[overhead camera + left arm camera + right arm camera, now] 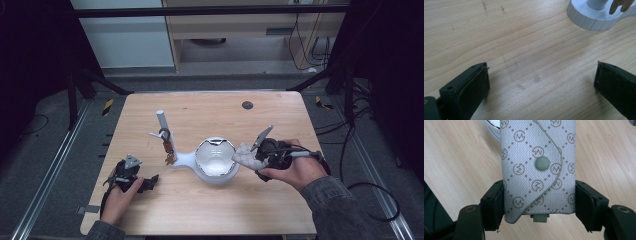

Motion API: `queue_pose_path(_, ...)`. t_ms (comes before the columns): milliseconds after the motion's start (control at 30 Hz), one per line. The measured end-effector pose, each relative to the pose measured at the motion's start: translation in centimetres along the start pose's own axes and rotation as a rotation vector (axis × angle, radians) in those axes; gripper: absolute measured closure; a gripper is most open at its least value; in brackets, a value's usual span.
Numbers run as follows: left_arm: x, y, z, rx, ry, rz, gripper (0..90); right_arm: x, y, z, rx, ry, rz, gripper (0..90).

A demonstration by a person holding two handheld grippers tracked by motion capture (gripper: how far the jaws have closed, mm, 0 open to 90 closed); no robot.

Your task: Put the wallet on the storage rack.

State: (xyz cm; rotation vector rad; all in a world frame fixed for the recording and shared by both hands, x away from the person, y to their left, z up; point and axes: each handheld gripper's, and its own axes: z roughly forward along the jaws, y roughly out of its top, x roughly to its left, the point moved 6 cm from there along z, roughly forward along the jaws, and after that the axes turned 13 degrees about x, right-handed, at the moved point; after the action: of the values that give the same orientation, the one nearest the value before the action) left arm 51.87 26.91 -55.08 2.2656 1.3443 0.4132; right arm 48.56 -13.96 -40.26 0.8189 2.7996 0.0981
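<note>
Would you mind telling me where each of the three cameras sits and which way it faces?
High view: above the person's side, looking forward and down on the wooden table; both forearms and hands show.
Left gripper view: rides the left gripper, looking down at bare wood; its open fingers show.
Right gripper view: rides the right gripper, fingers shut on a patterned pouch.
Shared: the high view and right gripper view both show the pouch beside the bowl.

Dim room with black surrounds around the evenly lit wooden table (210, 210), soft overhead light, small glare on the rim of the white bowl (216, 160) at table centre, faint shadows beside the bowl, gripper views sharp on wood grain, near jaws slightly soft
</note>
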Motion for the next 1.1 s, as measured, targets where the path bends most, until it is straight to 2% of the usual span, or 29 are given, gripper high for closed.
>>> queue_pose_path(600,0.0,0.0,0.0,-0.002,-0.002,0.005,0.0,1.3,2.9,-1.2,0.017,-0.005,-0.078,31.6)
queue_pose_path(1100,0.0,0.0,0.0,0.001,-0.003,0.005,0.0,2.5,5.9,-0.9,0.066,0.003,-0.136,31.5)
